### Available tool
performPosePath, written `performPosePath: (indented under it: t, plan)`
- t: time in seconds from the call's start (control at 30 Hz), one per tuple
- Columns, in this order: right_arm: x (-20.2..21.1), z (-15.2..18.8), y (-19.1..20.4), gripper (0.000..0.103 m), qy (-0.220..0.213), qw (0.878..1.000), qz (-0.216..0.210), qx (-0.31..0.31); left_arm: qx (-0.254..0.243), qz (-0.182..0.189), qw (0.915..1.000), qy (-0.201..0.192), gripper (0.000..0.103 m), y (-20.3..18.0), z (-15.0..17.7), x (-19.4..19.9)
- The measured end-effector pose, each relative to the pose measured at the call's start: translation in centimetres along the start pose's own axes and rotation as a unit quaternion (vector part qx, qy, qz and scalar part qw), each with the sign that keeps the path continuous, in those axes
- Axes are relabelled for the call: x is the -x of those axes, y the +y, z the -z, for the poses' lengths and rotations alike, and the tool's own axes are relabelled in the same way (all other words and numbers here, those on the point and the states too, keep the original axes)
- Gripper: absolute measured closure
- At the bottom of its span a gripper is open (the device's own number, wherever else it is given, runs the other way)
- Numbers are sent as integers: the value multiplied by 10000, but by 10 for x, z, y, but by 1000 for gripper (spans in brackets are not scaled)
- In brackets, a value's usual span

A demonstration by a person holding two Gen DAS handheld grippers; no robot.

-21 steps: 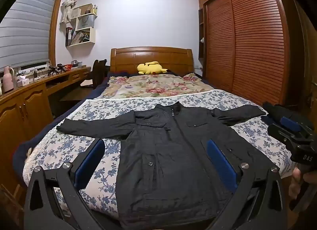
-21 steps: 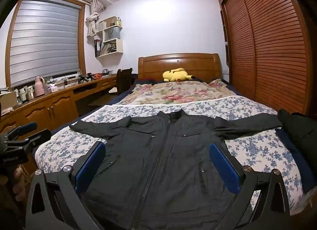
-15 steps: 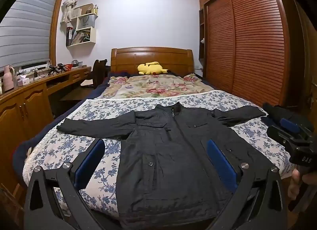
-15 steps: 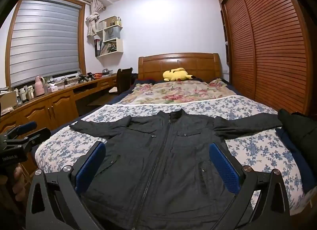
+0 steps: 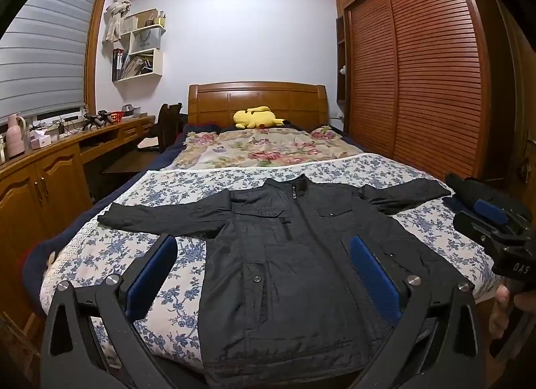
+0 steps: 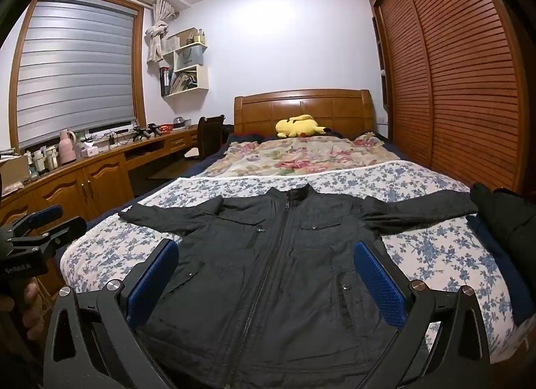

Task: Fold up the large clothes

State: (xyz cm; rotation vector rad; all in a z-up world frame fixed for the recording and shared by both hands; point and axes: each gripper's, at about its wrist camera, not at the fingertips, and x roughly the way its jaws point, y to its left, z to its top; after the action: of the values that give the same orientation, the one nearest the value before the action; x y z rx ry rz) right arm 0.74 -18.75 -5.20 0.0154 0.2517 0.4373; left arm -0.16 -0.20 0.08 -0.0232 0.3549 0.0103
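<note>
While both tongs, left gripper (image 5: pixel 263 263) and right gripper (image 6: pixel 266 268), gape wide and empty, the black zipped fabric jacket (image 6: pixel 268 271) lies flat at the bed's foot edge (image 6: pixel 469 288); a shallow pinch risks slipping off its slick cloth.

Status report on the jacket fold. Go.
Left gripper open, empty, above the bed's foot. Right gripper open, empty. Black jacket flat on the bed, zipped, sleeves spread, unfolded. Dark bundle beside the right cuff.

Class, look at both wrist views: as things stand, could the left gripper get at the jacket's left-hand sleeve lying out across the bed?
Probably yes. The left gripper is open and empty, and the sleeve lies flat on the floral bedspread with nothing on it or between.
</note>
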Motion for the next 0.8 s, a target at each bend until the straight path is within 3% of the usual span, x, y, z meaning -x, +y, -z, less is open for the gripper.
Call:
performPosePath:
  t: [0.8]
  plan:
    - [-1,0,1,0,6,10000,-20,-12,-11,4,10000,2,0,-2,0,-1]
